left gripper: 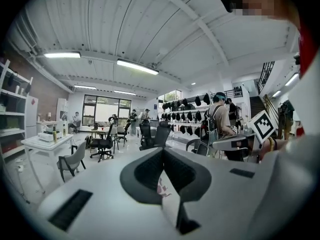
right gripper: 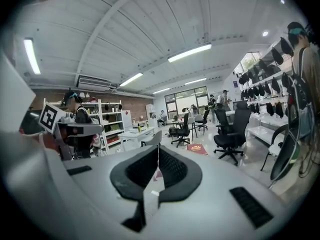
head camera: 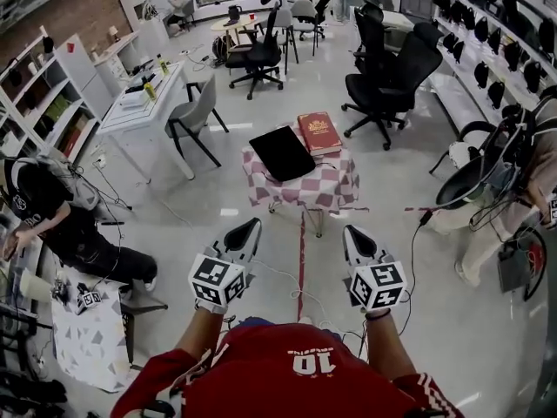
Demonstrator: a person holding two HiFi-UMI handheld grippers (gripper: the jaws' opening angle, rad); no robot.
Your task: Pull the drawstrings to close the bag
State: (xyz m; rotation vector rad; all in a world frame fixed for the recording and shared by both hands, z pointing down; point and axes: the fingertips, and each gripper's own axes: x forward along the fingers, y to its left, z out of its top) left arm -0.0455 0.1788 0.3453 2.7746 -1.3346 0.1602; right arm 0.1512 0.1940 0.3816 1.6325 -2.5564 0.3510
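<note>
In a workshop with a glossy grey floor, black chairs, a white desk and shelves, a small table under a red-and-white checked cloth bears the flat black bag, with a red book just beside it; the book's gold print is too small to read. The left gripper and right gripper hang over the floor, well short of the table, both clenched on nothing. The wearer's red shirt reads "10".
</note>
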